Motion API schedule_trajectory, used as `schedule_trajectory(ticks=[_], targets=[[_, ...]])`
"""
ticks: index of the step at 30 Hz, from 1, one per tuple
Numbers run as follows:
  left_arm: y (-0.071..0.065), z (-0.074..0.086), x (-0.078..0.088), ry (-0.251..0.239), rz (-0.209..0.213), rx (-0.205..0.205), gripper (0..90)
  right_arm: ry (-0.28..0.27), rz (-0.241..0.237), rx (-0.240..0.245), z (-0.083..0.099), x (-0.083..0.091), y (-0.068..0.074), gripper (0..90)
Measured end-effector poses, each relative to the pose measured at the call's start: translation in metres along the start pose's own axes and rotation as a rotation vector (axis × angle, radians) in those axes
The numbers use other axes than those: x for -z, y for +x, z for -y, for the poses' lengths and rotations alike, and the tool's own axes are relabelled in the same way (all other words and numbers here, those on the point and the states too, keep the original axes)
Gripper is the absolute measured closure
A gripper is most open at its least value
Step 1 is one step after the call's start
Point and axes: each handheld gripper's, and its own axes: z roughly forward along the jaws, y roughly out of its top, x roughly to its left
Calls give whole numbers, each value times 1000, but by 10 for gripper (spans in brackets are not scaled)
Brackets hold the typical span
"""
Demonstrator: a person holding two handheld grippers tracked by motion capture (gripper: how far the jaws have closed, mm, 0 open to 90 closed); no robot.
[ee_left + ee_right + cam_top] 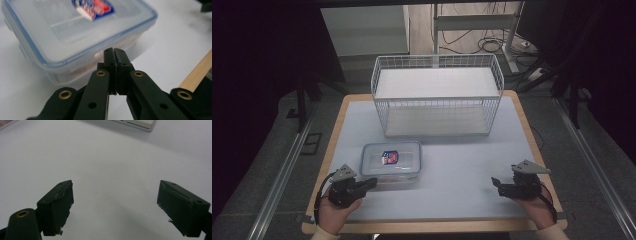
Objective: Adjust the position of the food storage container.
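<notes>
The left gripper point(114, 53) had its 2 black jaws pressed together with nothing between them, its tips close against the near corner of the clear, rectangular plastic food container with a blue-sealed lid point(391, 161); the right gripper point(497, 184) rested well apart on the right side of the table, jaws spread wide and empty over bare surface. The container sat on the pale grey table top with a wooden edge point(472, 160), near the front left, in front of the white wire basket point(437, 95) that stood at the far middle. The step in hand looked like the approach to the container, with no grip taken yet. The next move would likely call for the left jaws to open before they could take a wall or lid edge, and the right gripper to come across to steady the box. On the lid sat a red, white and blue label point(93, 7); its writing was too small and blurred to read.
</notes>
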Motion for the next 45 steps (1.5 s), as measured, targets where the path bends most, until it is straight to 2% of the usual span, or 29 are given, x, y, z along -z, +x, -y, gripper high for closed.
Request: schedule_trajectory(ticks=[1,2,3,4,5,6,8,9,10,11,13,17,19,22,26,28,29,31,34,40,45], targets=[[1,-4,7,-34,-17,1,892,1,1,-2,0,0,0,137],[1,-4,7,-34,-17,1,891,-1,0,-4,0,0,0,137],[7,-7,14,-66,-31,13,888,-3,0,-5,0,1,0,137],[7,-7,14,-66,-31,13,889,-4,1,-4,-1,1,0,137],[17,-10,21,-87,-62,27,889,-5,1,-3,-1,1,0,137],[17,-10,21,-87,-62,27,891,-6,0,-6,-1,1,0,137],[32,-11,25,-98,-112,46,892,-5,-1,-6,-1,1,1,137],[52,-12,25,-109,-158,78,897,0,-6,1,-1,0,2,137],[52,-12,25,-109,-158,78,899,3,-7,4,-1,-1,3,137],[70,-11,20,-98,-176,125,899,7,-8,7,-1,-1,3,137],[83,-8,12,-76,-191,148,899,7,-7,15,-1,-2,4,136],[98,-3,-4,-39,-177,195,900,10,-4,9,0,-3,2,137],[100,-2,-7,-34,-181,198,900,10,-2,9,0,-4,1,137],[104,-3,-16,-14,-158,196,900,9,2,6,0,-3,1,137],[104,-3,-22,10,-151,196,900,7,2,9,0,-3,1,136],[104,-2,-25,6,-136,199,900,7,3,9,0,-3,1,137],[104,-3,-28,-3,-103,204,900,8,4,9,0,-3,1,137],[102,-5,-32,1,-92,195,900,10,5,13,0,-4,1,137],[101,-6,-35,14,-117,181,900,9,6,14,0,-3,1,136],[100,-8,-39,5,-114,186,900,10,8,13,0,-4,1,136],[93,-13,-47,13,-90,176,900,6,6,13,-1,-4,2,137]])
